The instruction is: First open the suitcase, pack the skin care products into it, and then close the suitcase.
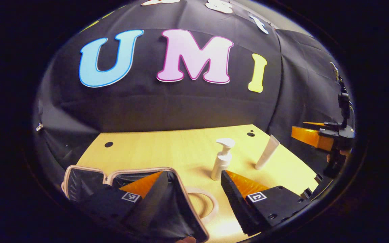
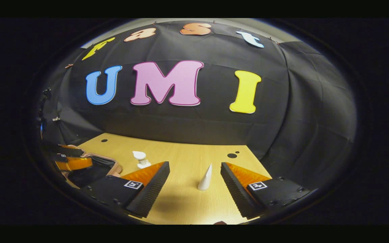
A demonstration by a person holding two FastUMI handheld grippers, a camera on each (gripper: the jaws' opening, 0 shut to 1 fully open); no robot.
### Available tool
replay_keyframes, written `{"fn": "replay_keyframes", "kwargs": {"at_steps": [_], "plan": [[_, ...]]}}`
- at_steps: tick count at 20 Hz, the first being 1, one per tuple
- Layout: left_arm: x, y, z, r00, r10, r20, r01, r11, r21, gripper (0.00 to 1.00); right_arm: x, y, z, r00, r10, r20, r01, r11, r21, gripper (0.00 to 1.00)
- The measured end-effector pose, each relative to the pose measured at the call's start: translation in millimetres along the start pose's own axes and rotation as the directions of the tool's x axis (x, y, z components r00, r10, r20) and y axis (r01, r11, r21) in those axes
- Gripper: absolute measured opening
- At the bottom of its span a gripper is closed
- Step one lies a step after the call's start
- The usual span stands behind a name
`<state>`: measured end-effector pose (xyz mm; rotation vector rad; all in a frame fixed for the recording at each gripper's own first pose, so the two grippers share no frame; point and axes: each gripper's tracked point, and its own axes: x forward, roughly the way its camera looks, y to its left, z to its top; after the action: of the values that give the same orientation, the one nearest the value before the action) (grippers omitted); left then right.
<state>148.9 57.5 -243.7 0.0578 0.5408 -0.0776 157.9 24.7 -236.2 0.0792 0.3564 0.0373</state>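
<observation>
Suitcase open; packing not yet begun.
Black fabric suitcase with pale trim [image 1: 89, 182] lies unzipped at the wooden surface's [image 1: 167, 148] left; white pump bottle [image 1: 222, 158] and white tube [image 2: 205, 178] stand outside it. Left tongs [image 1: 194, 189] and right tongs [image 2: 194, 180] both wide, empty; next move likely grasps the tube.

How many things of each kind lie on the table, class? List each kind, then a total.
Pump bottle: 1
Tube: 1
Suitcase: 1
Total: 3
</observation>
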Motion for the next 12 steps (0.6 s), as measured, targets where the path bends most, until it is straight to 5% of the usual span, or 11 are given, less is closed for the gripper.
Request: {"fn": "replay_keyframes", "kwargs": {"at_steps": [6, 12], "plan": [[68, -53, -21, 0.996, -0.04, -0.078, 0.039, 0.999, -0.019, 0.99, 43, -12, -38, 0.998, 0.032, -0.057, -0.03, 0.999, 0.037, 0.97], [136, -62, -34, 0.993, -0.024, -0.119, 0.026, 1.0, 0.009, 0.99, 74, -7, -66, 0.993, 0.067, -0.099, -0.066, 0.998, 0.01, 0.97]]}}
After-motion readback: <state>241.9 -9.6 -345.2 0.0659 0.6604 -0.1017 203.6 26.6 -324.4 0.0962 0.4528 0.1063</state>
